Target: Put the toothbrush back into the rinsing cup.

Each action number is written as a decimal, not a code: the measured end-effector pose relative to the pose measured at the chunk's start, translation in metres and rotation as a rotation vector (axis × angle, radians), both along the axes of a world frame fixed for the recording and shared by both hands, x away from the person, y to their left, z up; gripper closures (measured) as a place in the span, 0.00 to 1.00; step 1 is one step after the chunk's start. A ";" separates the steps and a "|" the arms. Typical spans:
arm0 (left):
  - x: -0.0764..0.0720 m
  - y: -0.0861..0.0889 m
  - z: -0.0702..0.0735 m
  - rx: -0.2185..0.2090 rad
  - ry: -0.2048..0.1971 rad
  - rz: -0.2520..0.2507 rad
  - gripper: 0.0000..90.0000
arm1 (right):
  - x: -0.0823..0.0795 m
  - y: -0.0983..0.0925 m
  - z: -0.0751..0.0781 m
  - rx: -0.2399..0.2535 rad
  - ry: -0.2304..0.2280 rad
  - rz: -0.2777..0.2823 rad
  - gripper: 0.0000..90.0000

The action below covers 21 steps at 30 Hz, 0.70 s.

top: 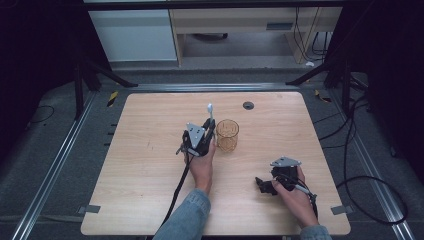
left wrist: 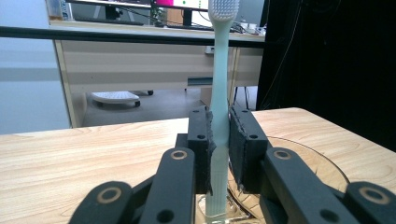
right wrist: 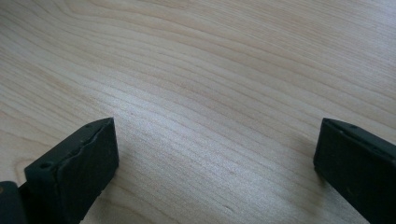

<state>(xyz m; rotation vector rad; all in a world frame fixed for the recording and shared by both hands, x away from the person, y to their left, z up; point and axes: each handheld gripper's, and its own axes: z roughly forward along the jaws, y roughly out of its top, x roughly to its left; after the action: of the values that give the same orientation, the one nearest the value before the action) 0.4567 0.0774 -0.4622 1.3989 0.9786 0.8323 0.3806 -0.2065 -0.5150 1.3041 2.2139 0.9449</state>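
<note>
A pale blue-green toothbrush (left wrist: pixel 219 93) stands upright, bristle head at the top, with my left gripper (left wrist: pixel 219 140) shut on its handle. In the high view the left gripper (top: pixel 209 125) holds the toothbrush (top: pixel 210 109) just left of a clear amber glass cup (top: pixel 227 135) in the middle of the wooden table (top: pixel 150 150). The cup's rim (left wrist: pixel 322 161) shows low, to the right behind the jaws. My right gripper (top: pixel 260 184) rests low over the table's front right, jaws wide apart. The right gripper (right wrist: pixel 215 158) is open with bare wood between its jaws.
A small dark round hole (top: pixel 248 105) sits in the table near its far edge. Black cables (top: pixel 360 185) trail off the table's right side. A desk and cabinets (top: pixel 250 25) stand beyond the far edge.
</note>
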 end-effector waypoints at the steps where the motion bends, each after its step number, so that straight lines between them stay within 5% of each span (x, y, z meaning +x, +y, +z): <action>1: 0.000 0.000 0.000 -0.001 0.001 0.000 0.87 | 0.000 0.000 0.000 -0.001 0.000 0.000 0.00; 21: 0.000 0.001 -0.013 0.023 0.011 -0.001 0.87 | 0.000 0.000 0.000 0.000 0.000 0.000 0.00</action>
<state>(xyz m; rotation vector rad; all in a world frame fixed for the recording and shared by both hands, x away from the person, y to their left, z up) 0.4570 0.0787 -0.4756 1.4246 0.9789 0.8379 0.3806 -0.2064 -0.5150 1.3047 2.2135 0.9448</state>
